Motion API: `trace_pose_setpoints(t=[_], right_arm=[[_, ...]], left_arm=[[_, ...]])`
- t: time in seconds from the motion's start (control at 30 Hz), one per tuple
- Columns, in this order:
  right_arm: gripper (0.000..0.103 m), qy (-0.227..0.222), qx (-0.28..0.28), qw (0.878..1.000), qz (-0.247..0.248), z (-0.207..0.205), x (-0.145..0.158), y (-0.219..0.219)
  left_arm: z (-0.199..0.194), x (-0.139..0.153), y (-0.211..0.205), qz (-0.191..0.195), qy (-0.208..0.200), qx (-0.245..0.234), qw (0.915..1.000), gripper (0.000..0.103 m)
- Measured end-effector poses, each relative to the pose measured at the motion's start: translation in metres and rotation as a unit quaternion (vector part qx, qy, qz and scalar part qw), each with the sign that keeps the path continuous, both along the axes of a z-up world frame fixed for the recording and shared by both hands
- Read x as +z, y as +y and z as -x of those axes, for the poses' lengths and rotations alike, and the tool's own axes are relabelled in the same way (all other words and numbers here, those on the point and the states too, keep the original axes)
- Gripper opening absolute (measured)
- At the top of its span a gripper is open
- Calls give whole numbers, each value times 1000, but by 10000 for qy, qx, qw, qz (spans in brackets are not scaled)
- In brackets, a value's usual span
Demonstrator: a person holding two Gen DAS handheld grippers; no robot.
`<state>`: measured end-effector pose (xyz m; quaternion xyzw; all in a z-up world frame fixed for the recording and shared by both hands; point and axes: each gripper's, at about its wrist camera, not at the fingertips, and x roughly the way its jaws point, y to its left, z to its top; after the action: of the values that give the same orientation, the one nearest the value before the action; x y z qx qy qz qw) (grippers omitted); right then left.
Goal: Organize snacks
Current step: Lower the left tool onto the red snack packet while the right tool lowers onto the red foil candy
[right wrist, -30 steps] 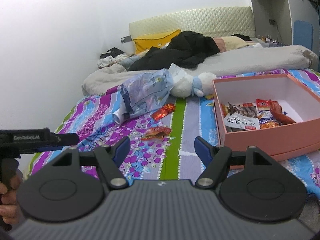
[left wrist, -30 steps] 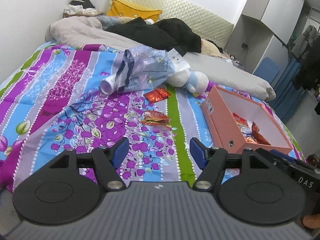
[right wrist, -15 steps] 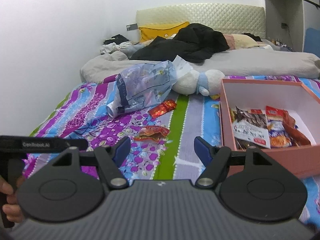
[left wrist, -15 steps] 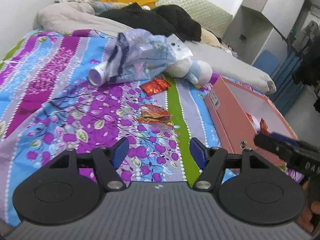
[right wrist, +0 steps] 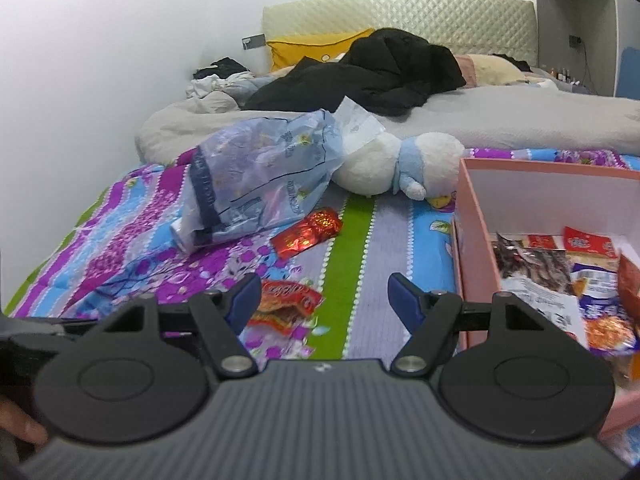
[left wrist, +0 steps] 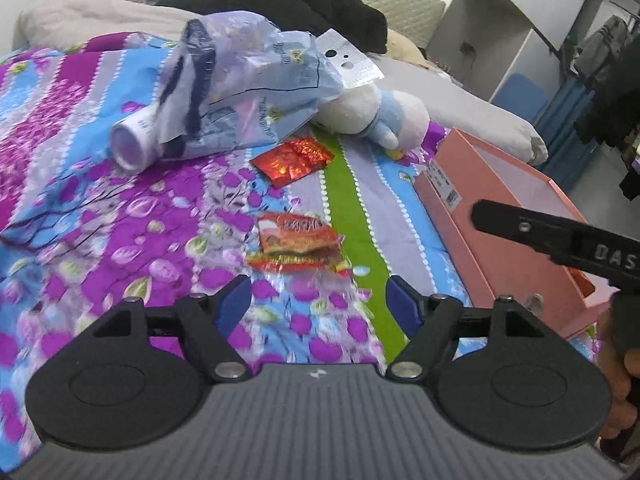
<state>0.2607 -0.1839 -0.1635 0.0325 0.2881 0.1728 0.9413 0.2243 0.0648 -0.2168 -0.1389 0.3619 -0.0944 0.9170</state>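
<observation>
Two loose snack packets, one box, one plush toy.

The left gripper has a ribbed dark grey housing with a small white logo at its front edge. Two matte black round discs flank it at 9 and 3 o'clock. Black angular linkage arms with silver screw heads carry blue finger pads. The right gripper is of identical build: grey ribbed body, black discs, silver pivots, blue pads. Its black bar bears white lettering "DAS". Bare skin of the right hand shows at 3 o'clock, the left hand at 8 o'clock.
</observation>
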Motion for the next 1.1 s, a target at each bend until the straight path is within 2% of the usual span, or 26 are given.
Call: trace_pose_setpoints(t=[0.13, 0.43, 0.73, 0.93, 1.1], right_arm=[[72, 22, 4, 10000, 14, -26, -19, 9], [72, 119, -25, 9996, -259, -97, -54, 22], [72, 192, 96, 9993, -305, -153, -83, 36], [72, 198, 220, 9992, -264, -180, -95, 44], [72, 150, 399, 9988, -244, -195, -101, 55]], left_arm=[[-25, -18, -1, 115, -80, -130, 9998, 84], [-69, -54, -7, 26, -88, -183, 9998, 85], [-95, -65, -5, -9, -174, -234, 9996, 87], [-106, -68, -3, 49, -112, -217, 9997, 85], [-110, -70, -5, -112, -104, -183, 9997, 76]])
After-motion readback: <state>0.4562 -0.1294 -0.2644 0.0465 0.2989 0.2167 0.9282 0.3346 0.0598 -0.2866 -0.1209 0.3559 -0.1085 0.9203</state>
